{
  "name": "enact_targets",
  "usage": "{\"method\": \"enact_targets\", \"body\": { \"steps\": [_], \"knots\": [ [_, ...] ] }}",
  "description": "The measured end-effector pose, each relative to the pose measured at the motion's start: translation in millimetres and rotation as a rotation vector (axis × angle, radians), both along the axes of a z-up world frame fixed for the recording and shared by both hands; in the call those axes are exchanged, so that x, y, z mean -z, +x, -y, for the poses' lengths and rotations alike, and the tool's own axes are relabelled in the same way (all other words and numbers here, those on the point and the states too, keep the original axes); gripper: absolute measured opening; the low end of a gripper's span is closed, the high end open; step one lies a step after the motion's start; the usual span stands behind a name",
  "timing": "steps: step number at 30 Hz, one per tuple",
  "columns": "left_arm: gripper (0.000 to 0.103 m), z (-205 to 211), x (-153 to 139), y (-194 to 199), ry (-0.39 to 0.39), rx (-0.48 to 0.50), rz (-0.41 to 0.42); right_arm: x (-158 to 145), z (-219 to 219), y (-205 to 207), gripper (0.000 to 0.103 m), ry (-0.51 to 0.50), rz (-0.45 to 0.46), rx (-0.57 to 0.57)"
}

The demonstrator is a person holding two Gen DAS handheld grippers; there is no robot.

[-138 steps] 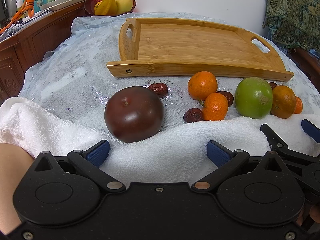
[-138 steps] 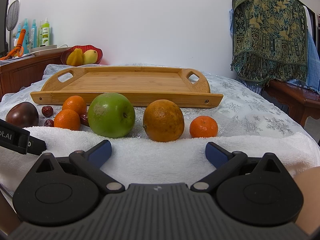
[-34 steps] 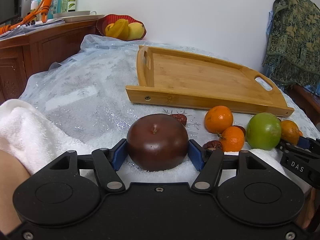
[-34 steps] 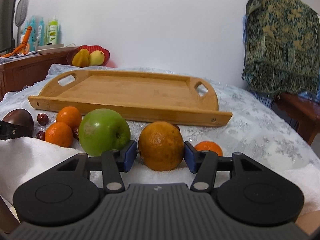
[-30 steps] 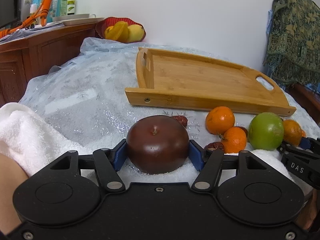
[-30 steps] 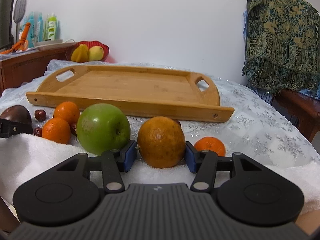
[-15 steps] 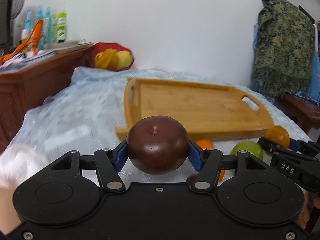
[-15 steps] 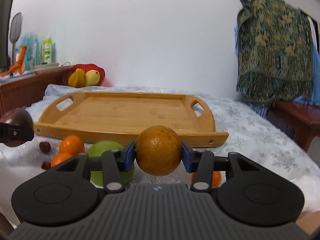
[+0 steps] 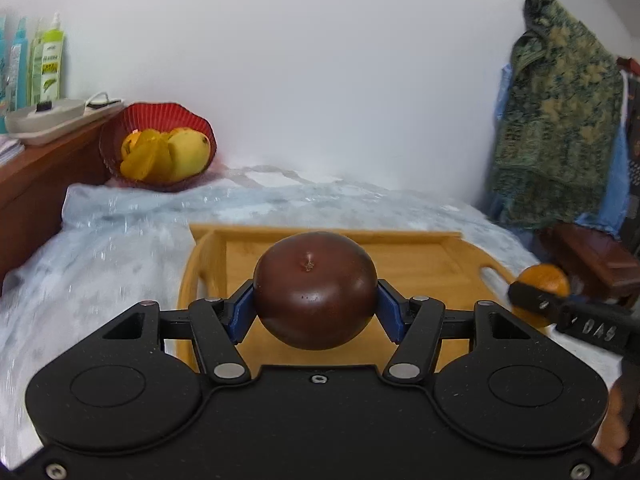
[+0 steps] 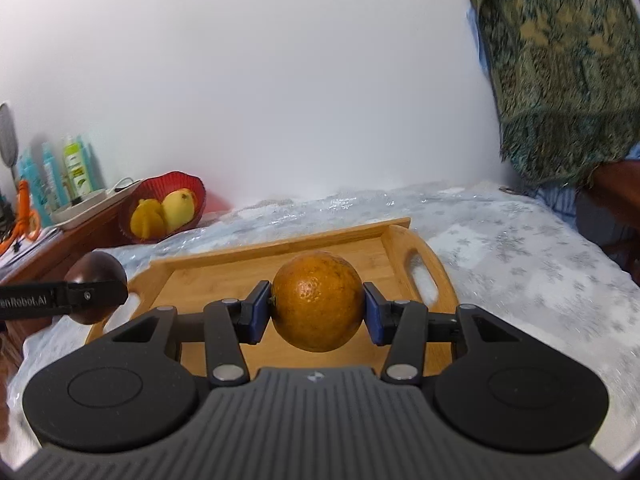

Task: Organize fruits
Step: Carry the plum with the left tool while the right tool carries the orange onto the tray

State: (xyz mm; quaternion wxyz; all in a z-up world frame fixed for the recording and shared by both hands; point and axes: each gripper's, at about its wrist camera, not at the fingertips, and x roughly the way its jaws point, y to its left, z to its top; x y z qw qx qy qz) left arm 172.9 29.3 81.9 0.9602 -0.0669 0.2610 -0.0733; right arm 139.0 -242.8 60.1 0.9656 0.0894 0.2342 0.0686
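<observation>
My left gripper is shut on a dark brown, glossy round fruit and holds it in the air over the near end of the wooden tray. My right gripper is shut on a large orange, also lifted above the tray. In the right wrist view the dark fruit and the left gripper's finger show at the left edge. The left wrist view catches the orange at its right edge. The fruits left on the table are hidden below both views.
A red bowl with yellow fruit stands at the back left beside a wooden sideboard with bottles. A patterned green cloth hangs at the right over a dark wooden bench. A shiny tablecloth covers the table.
Both grippers have risen off the white towel and gone forward with their fruits, from in front of the tray to over it. The towel and the loose fruits have dropped out of view.
</observation>
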Motion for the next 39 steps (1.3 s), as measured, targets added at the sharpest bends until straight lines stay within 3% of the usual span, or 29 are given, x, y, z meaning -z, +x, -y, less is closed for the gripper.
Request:
{"method": "enact_targets", "body": {
  "steps": [6, 11, 16, 19, 29, 39],
  "knots": [
    [0.059, -6, 26, 60, -0.049, -0.004, -0.09, 8, 5, 56, 0.051, 0.028, -0.044, -0.01],
    [0.059, -2, 40, 90, 0.025, -0.004, -0.104, 23, 8, 94, 0.051, 0.039, -0.124, -0.007],
    [0.059, -7, 54, 107, -0.01, -0.03, -0.148, 35, 12, 118, 0.051, 0.07, -0.169, 0.021],
    [0.059, -8, 59, 110, -0.011, -0.039, -0.158, 38, 15, 126, 0.051, 0.097, -0.182, 0.033],
    [0.059, -2, 60, 106, 0.011, -0.025, -0.155, 44, 9, 132, 0.051, 0.024, -0.198, 0.026],
    [0.059, 7, 64, 103, 0.041, -0.001, -0.157, 45, 7, 132, 0.052, 0.018, -0.198, 0.033]
  ]
}}
